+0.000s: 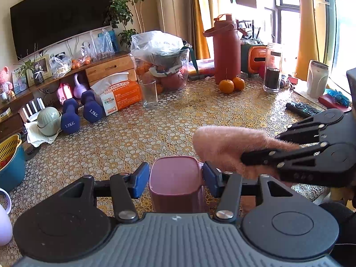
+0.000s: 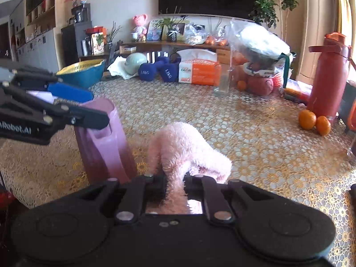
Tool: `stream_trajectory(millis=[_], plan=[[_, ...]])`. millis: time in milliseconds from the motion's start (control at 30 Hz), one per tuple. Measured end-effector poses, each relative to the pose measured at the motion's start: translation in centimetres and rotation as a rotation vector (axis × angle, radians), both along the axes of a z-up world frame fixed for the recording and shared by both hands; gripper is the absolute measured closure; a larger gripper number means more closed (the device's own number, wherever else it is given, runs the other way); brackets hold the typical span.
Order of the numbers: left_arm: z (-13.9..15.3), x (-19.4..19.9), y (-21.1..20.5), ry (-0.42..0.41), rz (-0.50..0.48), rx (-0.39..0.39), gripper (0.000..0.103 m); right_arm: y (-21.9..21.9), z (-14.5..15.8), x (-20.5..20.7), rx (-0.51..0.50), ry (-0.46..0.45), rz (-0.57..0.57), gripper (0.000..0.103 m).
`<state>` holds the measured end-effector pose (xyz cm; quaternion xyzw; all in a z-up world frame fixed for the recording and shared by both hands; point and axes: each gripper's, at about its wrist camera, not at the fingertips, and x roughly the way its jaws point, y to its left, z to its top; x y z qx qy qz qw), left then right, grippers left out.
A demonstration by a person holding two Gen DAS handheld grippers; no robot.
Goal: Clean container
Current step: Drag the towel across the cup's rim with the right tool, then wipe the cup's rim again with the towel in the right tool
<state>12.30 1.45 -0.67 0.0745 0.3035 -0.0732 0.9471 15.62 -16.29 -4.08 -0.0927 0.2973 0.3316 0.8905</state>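
A mauve, square-mouthed plastic container [image 1: 175,178] stands upright on the patterned tablecloth, and my left gripper [image 1: 175,179] is shut on it, one blue pad pressing each side wall. In the right wrist view the same container [image 2: 104,142] stands at the left with the left gripper [image 2: 73,102] clamped over its top. My right gripper [image 2: 174,183] is shut on a fluffy pink cloth [image 2: 189,149]. The cloth [image 1: 224,149] hangs just right of the container's rim, with the right gripper [image 1: 251,158] coming in from the right edge.
On the table stand a clear glass [image 1: 149,93], a tissue box [image 1: 120,95], blue dumbbells [image 1: 71,115], a bagged fruit basket [image 1: 160,66], a red flask [image 1: 227,51], oranges [image 1: 231,84], a glass jar [image 1: 272,69], a remote [image 1: 302,109] and a teal basin [image 1: 11,162].
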Motion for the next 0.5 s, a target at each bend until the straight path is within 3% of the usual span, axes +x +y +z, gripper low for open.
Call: stream_trajectory(millis=[133, 267, 500], plan=[[-0.1, -0.1, -0.1, -0.003, 0.007, -0.003, 0.051, -2.1, 3.0, -0.6, 0.145, 0.005, -0.001, 0.093], [0.0, -0.1, -0.1, -0.001, 0.011, -0.004, 0.051, -1.9, 4.7, -1.5, 0.226, 0.004, 0.05, 0.093], [0.1, -0.1, -0.2, 0.003, 0.017, -0.006, 0.05, 0.0, 3.7, -1.7, 0.264, 0.064, 0.106, 0.093]])
